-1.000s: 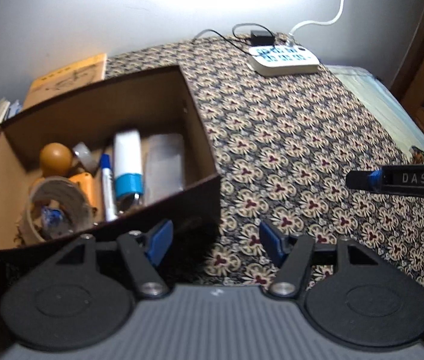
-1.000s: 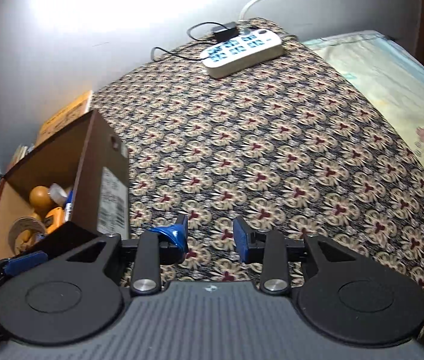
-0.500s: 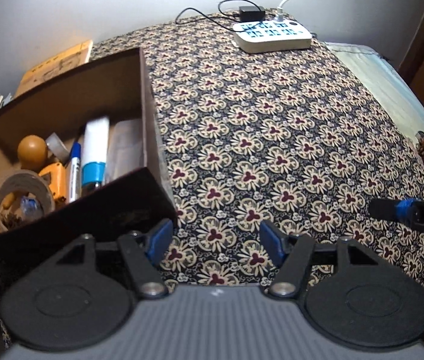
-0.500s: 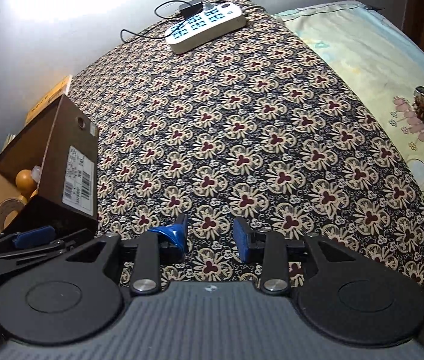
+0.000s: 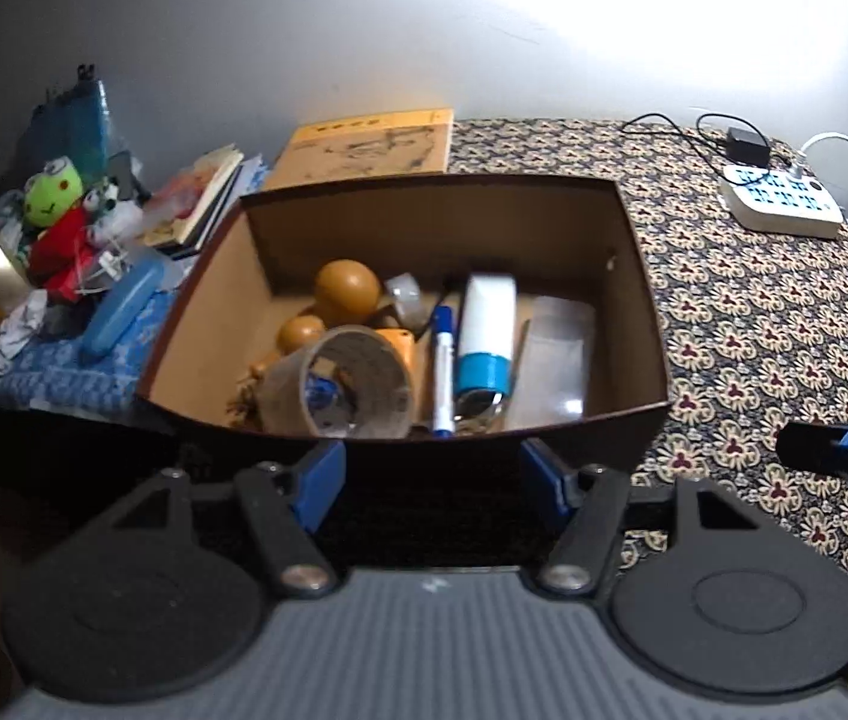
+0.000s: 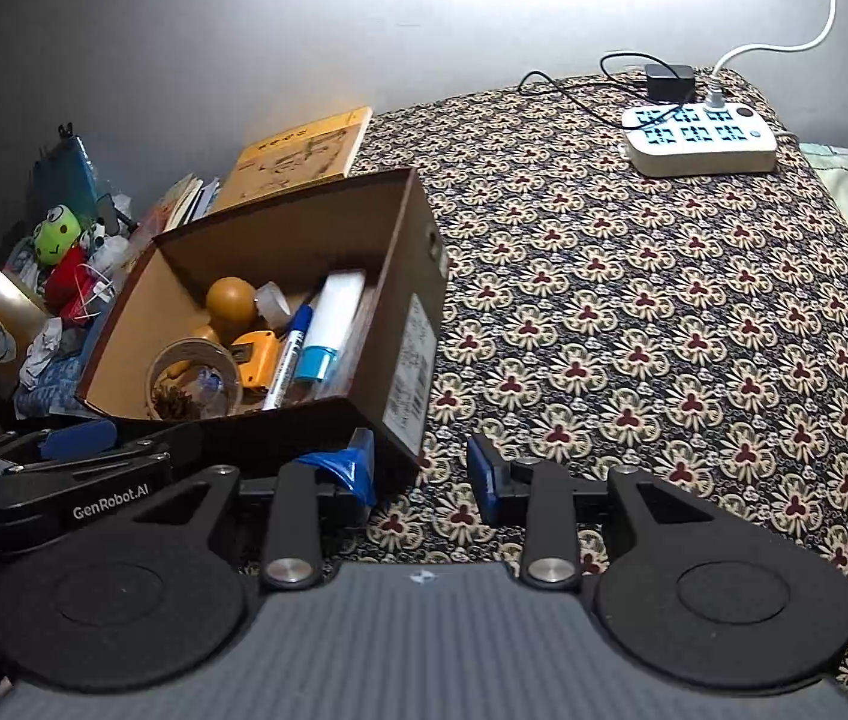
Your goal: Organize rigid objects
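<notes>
Both tongs are released and carry nothing: the left gripper (image 5: 433, 483) has its blue fingers spread wide in front of the near wall of the cardboard box (image 5: 634, 276), and the right gripper (image 6: 421, 471) hangs with its jaws apart just beside the near right corner of the same box, above the patterned cloth (image 6: 634, 324) that covers the surface. I think the left one is placed so because the box is as wide as its opening, so it faces the box squarely and looks down into it; whether a finger touches the wall I cannot tell. The task's things are already together inside the box: a white tube with blue cap (image 5: 487, 330) lies along the middle, a blue marker (image 5: 442, 372) lies just beside it on the left, a clear plastic case (image 5: 553, 360) rests against the right wall, and a roll of tape (image 5: 358, 387) stands tilted at the near left with an orange tape measure (image 6: 256, 357) behind it. Two round wooden balls (image 5: 346, 288) sit toward the far left corner. On the cloth to the right of the box I see no loose item, so in my judgement the collecting is nearly finished. At the far right corner of the cloth a white power strip (image 6: 700, 141) stays plugged in, well apart. Beyond the left edge, a green frog toy (image 5: 55, 189) and a yellow book (image 5: 364, 147) stand in a heap, outside the work.
</notes>
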{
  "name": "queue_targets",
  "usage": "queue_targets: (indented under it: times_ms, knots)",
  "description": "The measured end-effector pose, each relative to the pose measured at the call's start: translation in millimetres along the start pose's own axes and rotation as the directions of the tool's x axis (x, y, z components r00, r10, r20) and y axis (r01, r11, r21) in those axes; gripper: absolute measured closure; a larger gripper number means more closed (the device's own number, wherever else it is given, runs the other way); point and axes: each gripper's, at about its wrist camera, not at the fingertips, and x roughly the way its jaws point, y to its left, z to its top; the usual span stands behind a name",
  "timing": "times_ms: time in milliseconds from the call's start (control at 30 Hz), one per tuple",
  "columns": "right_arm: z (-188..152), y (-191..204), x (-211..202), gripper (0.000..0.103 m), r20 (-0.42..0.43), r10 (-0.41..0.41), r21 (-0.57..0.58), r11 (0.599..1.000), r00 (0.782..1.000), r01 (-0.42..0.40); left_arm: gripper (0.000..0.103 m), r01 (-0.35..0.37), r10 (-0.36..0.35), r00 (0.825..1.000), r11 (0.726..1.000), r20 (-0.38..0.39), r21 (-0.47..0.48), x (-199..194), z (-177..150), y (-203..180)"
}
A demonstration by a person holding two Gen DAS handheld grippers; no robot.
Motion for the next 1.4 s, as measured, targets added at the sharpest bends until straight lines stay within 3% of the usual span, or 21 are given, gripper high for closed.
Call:
queue_targets:
  times_ms: [133,300,667,900,1033,1133,1233,1400]
  knots:
    - [-1,27,10,0.086,-0.043,0.033,-0.008,0.999,0.999,-0.033,0.037,0.004,-0.004,0.999,1.000,-0.036,-0.020,4,-3,28]
    - [-2,53,22,0.086,-0.056,0.013,0.009,1.000,0.998,-0.013,0.037,0.042,-0.043,0.996,0.999,-0.079,-0.008,15,-6,50]
    - [-2,76,31,0.086,-0.062,-0.044,0.065,0.997,0.997,0.048,0.037,0.174,-0.164,0.975,0.983,-0.149,0.056,32,6,64]
    - [60,96,-13,0.085,0.062,-0.046,-0.019,0.999,0.997,0.047,0.037,0.110,-0.110,0.994,0.988,-0.002,0.112,5,60,84]
    - [109,110,-50,0.085,0.110,0.000,-0.094,0.995,0.994,0.011,0.037,0.049,-0.058,0.995,0.993,0.082,0.107,-15,94,96]
    - [131,124,-70,0.085,0.198,-0.018,-0.188,0.981,0.980,0.056,0.036,0.025,-0.034,0.991,0.997,0.127,0.066,-24,106,105]
    - [135,123,-71,0.084,0.275,-0.036,-0.198,0.976,0.961,0.093,0.036,0.022,-0.025,0.991,1.000,0.129,0.022,-20,108,108]
    - [102,109,-21,0.084,0.212,-0.012,-0.158,0.986,0.977,0.047,0.036,0.036,-0.035,0.997,0.999,0.065,-0.003,7,92,104]
